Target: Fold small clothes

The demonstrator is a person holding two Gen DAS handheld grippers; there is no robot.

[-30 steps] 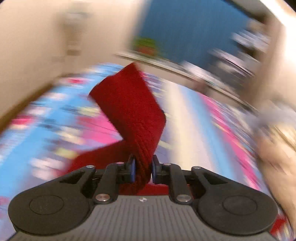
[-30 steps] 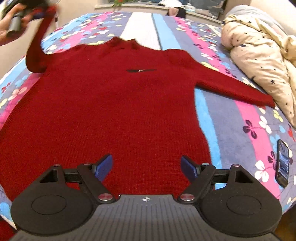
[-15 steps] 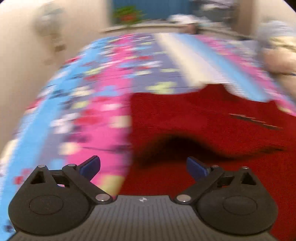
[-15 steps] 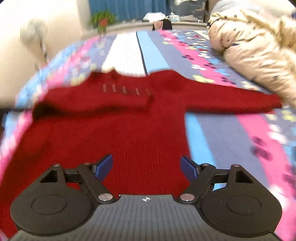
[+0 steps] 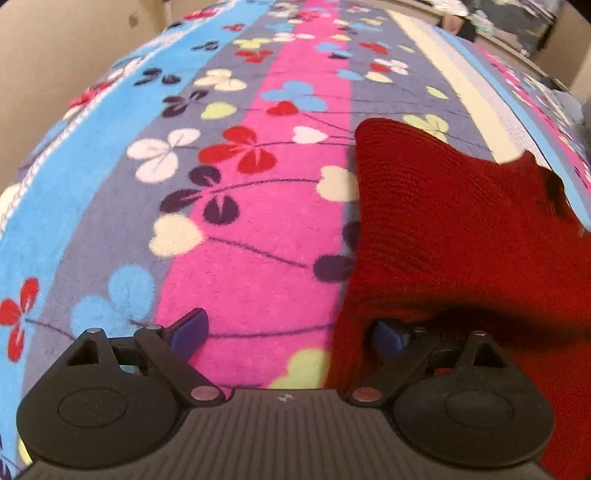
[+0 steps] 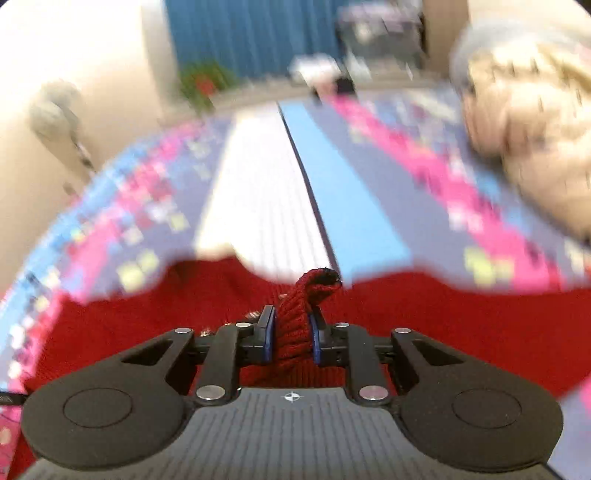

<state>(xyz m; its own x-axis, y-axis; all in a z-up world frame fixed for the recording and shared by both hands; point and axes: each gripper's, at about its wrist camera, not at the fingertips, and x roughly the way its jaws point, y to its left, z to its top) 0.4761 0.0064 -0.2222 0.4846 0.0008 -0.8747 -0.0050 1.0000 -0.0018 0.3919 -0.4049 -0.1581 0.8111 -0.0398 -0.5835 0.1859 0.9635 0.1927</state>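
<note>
A red knitted sweater [image 5: 461, 229] lies on the flowered bed cover, filling the right half of the left wrist view, with one sleeve folded over its body. My left gripper [image 5: 288, 334] is open low over the sweater's left edge; its right finger sits under a red fold, its left finger over bare cover. In the right wrist view the sweater [image 6: 461, 325] spreads across the lower frame. My right gripper [image 6: 290, 334] is shut on a pinched-up ridge of the red knit near the collar.
The striped, flowered bed cover [image 5: 229, 206] spreads to the left and far side. A beige wall runs along the bed's left edge. A bunched cream duvet [image 6: 524, 122] lies at the far right. A blue curtain [image 6: 251, 33] and a plant stand beyond the bed.
My left gripper let go of the sleeve, which now lies folded over the body, and dropped to the sweater's left edge. My right gripper moved forward and closed on the knit near the collar.
</note>
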